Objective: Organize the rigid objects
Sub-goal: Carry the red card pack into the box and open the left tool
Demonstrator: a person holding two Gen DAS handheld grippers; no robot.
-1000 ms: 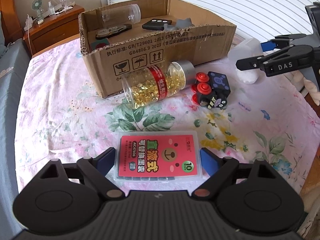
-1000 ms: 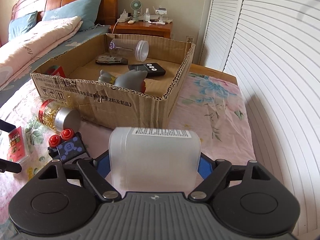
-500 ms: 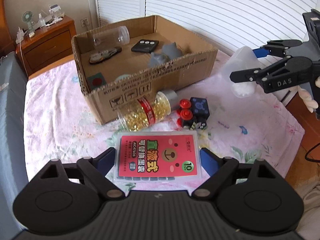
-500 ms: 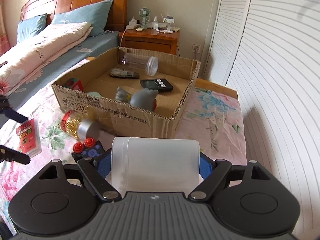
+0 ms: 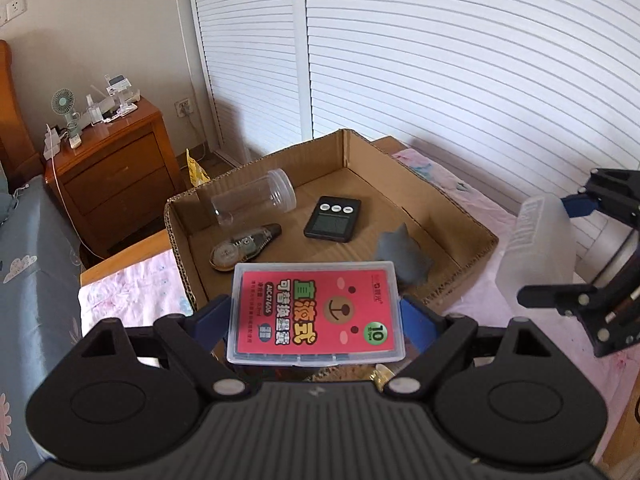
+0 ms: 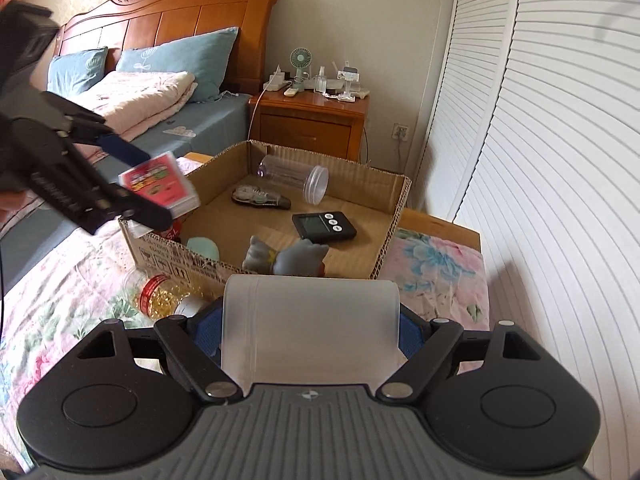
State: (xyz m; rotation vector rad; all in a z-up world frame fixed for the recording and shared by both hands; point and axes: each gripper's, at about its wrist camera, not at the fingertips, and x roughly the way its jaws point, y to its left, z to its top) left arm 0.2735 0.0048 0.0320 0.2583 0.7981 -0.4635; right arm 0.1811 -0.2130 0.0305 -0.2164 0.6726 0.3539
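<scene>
With both claws loaded, we're mid-carry toward the box. Closest in, the left gripper (image 5: 316, 316) has its blue pads pinching the sides of a flat clear case with a red bear label (image 5: 315, 314), held face up in the air over the near wall of the cardboard box (image 5: 472, 236). Over on the other side, the right gripper (image 6: 310, 334) is clamped on a frosted white plastic container (image 6: 311, 330), hanging just short of the box's front wall.

Judging by the layout, this is the transport step, with the drops not yet made. Next up, each claw needs to get past the rim and over bare cardboard, then spread its jaws.

Inside the box, room is tight up front: a grey toy figure (image 5: 404, 258) sits against the near wall, a black timer (image 5: 333, 224) lies mid-floor, and a correction tape (image 5: 246, 246) and an empty clear jar (image 5: 254, 202) are toward the back. Best open floor looks to be right of the timer and along the near left corner.

Outside, a bottle of yellow capsules (image 6: 160, 294) lies on the floral bedspread (image 6: 60, 280) against the front wall, yet to be collected. Beyond, the louvred doors (image 6: 540, 160) stand near on the right.
</scene>
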